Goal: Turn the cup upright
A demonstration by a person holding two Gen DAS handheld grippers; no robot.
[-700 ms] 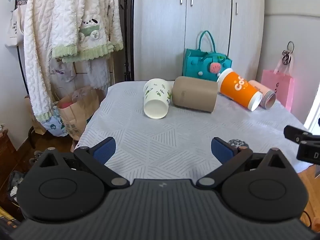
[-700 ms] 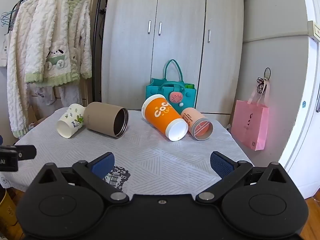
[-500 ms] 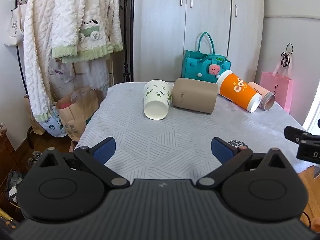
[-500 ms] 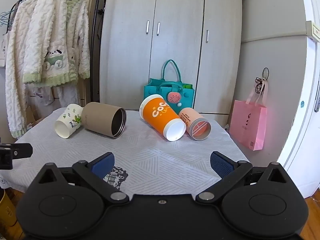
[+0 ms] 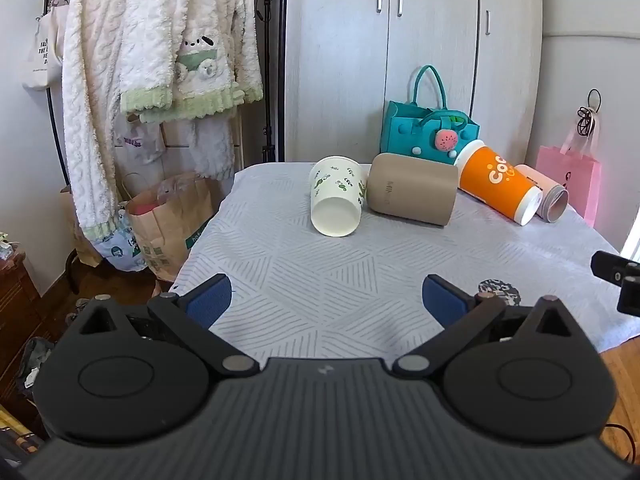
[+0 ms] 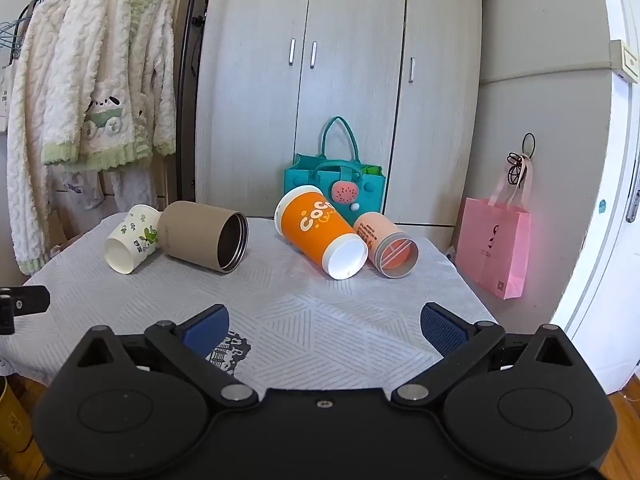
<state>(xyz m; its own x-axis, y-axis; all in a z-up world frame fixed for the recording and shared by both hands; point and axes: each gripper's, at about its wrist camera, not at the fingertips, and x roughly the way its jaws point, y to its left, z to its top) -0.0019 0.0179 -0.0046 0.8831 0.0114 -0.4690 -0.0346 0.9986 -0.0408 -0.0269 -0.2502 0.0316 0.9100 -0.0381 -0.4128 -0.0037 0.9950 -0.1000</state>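
Note:
Several cups lie on their sides at the far end of the cloth-covered table (image 5: 328,272): a white leaf-print paper cup (image 5: 336,200) (image 6: 132,236), a tan cup (image 5: 412,194) (image 6: 204,234), an orange cup (image 5: 496,180) (image 6: 320,228) and a pink cup (image 5: 546,196) (image 6: 386,244). My left gripper (image 5: 326,298) is open and empty over the near edge, facing the white cup. My right gripper (image 6: 324,330) is open and empty over the near edge, facing the orange cup.
A teal bag (image 6: 334,184) stands behind the cups by the wardrobe (image 6: 340,80). A pink bag (image 6: 494,248) hangs at the right. White robes (image 5: 160,40) hang on a rack at the left, with a paper bag (image 5: 168,224) on the floor.
Both grippers have drifted slightly back and the view has shifted a little; the cups lie as before and both jaws stay open.

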